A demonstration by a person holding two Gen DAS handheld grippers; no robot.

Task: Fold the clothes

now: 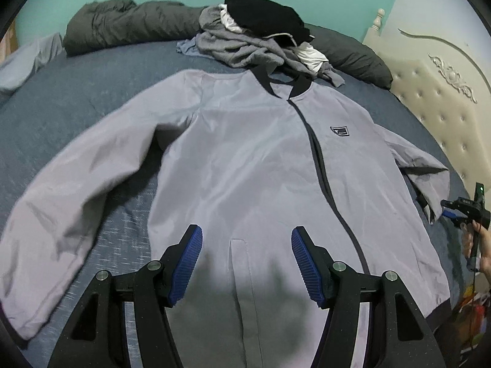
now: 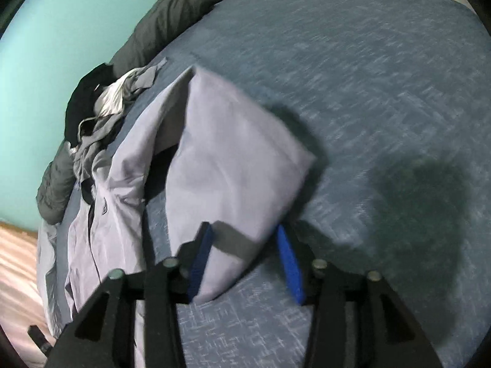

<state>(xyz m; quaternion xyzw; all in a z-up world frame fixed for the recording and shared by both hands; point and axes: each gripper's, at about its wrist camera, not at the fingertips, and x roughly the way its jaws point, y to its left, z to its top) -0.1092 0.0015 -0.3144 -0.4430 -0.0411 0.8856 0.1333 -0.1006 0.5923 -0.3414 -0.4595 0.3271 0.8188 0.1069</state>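
Observation:
A pale lilac zip jacket (image 1: 251, 153) with a dark collar lies front up, spread flat on the blue bed (image 1: 61, 98). My left gripper (image 1: 247, 239) hovers open over its lower front beside the pocket, with nothing between the pads. At the far right a person's hand (image 1: 485, 245) holds my right gripper (image 1: 449, 214) at the cuff of the jacket's right sleeve (image 1: 429, 178). In the right wrist view that sleeve (image 2: 233, 168) fills the gap between the blue pads of the right gripper (image 2: 244, 236). The sleeve is raised off the bed (image 2: 368, 76) and casts a shadow on it.
A heap of grey, black and white clothes (image 1: 254, 40) sits just beyond the jacket's collar. A rolled dark olive duvet (image 1: 122, 24) runs along the teal wall behind it. A cream tufted headboard (image 1: 445, 92) bounds the bed on the right.

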